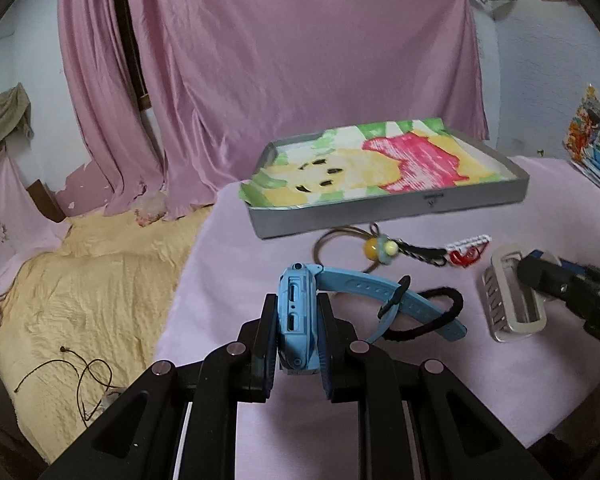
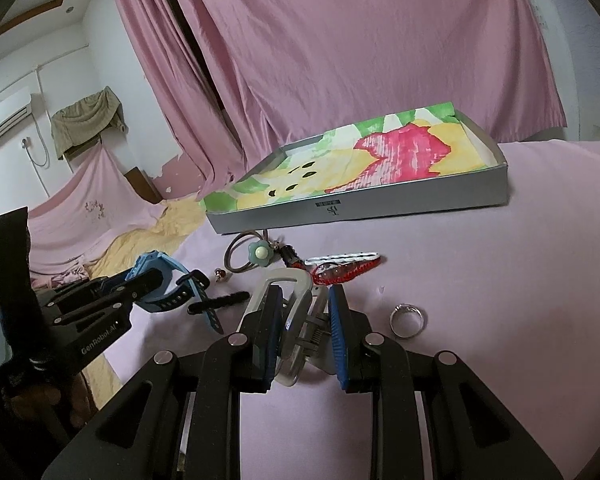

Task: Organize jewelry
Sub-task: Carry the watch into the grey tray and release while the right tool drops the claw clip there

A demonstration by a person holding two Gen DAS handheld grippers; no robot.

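My left gripper [image 1: 296,320] is shut on the body of a blue watch [image 1: 296,312], its strap trailing right over a black hair tie [image 1: 448,308]. My right gripper [image 2: 304,316] is shut on a clear hair claw clip [image 2: 292,304], which also shows in the left wrist view [image 1: 512,300]. A grey shallow box [image 1: 388,208] lined with a flowered cloth sits behind them. In front of it lie a flower hair tie with a ring [image 1: 380,246] and a red and white clip [image 1: 468,250]. A silver ring [image 2: 407,319] lies right of my right gripper.
Everything rests on a pink cloth [image 2: 500,260]. A yellow blanket [image 1: 80,300] with a thin black cord [image 1: 80,372] lies to the left. Pink curtains hang behind. A stack of books [image 1: 596,148] stands at the far right. A small red bead [image 2: 221,276] lies near the watch.
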